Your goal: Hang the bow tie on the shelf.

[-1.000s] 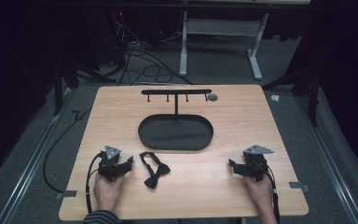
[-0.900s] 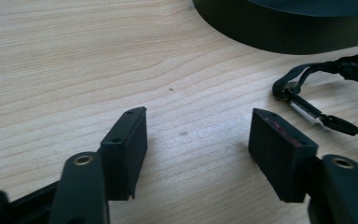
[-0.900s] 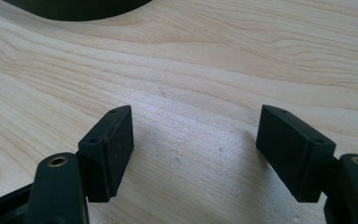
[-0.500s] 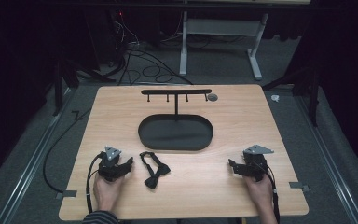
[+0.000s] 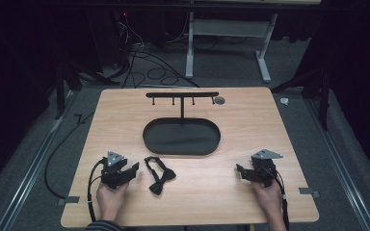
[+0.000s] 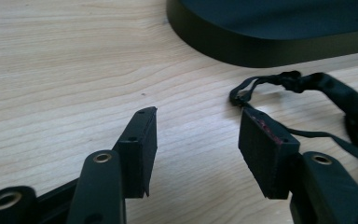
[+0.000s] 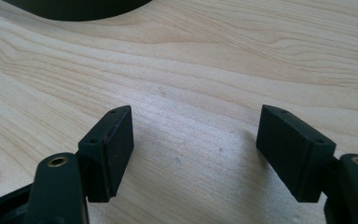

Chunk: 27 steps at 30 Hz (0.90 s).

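A black bow tie [image 5: 160, 175] with its strap lies flat on the wooden table [image 5: 221, 197], in front of a black stand's oval base [image 5: 181, 136]. My left gripper [image 5: 133, 168] rests on the table just left of the tie. Its jaws have just been closing a little, and they still stand open with only bare wood between them. In the left gripper view the tie's strap [image 6: 307, 84] lies beside the right jaw of the left gripper [image 6: 198, 135]. My right gripper [image 5: 241, 172] rests at the front right, open over bare wood, as the right gripper [image 7: 196, 140] view shows.
The stand carries a horizontal bar with several small hooks [image 5: 182, 95] on a thin post. A small round grey piece [image 5: 219, 100] lies by the bar's right end. Cables and desk legs stand on the floor beyond the table.
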Motion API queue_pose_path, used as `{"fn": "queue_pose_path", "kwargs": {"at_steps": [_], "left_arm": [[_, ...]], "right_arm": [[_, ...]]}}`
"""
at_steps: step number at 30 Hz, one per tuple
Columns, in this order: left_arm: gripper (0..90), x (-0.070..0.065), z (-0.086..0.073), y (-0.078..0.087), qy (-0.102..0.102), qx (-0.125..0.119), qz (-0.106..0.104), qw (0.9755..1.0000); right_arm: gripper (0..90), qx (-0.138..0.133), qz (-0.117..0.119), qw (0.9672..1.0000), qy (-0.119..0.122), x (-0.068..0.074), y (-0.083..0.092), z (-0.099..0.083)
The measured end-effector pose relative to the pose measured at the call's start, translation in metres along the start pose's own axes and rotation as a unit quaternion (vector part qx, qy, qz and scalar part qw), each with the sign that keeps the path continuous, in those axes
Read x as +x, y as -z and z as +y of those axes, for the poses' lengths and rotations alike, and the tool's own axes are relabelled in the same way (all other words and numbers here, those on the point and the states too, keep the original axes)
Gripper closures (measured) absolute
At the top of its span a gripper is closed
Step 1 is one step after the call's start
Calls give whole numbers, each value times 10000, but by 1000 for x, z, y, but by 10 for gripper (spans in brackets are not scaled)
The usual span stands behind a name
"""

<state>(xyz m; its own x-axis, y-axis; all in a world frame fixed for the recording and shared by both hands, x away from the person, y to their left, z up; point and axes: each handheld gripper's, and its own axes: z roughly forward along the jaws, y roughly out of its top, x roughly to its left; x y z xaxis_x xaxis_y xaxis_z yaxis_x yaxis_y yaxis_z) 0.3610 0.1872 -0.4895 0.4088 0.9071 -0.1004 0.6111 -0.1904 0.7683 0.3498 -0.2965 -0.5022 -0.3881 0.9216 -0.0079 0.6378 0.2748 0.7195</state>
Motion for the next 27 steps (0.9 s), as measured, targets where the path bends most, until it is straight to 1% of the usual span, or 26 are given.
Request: {"fn": "queue_pose_path", "kwargs": {"at_steps": [3,9,11,19,23,27], "left_arm": [[475,-3,2,0,-57,24,-57,10000],[474,-10,9,-3,-75,11,-228,9997],[473,-11,10,-4,7,26,-301,9995],[469,-17,12,-12,29,104,-316,9994],[469,-20,14,-18,50,200,-297,9993],[472,-25,16,-24,40,213,-306,9993]], "right_arm": [[286,-5,9,10000,0,0,0,0],[286,-4,-2,10000,3,0,0,0],[287,-1,-7,10000,15,0,0,0],[286,-5,1,10000,46,0,0,0],[286,-6,0,10000,46,0,0,0],[286,-2,0,10000,45,0,0,0]]}}
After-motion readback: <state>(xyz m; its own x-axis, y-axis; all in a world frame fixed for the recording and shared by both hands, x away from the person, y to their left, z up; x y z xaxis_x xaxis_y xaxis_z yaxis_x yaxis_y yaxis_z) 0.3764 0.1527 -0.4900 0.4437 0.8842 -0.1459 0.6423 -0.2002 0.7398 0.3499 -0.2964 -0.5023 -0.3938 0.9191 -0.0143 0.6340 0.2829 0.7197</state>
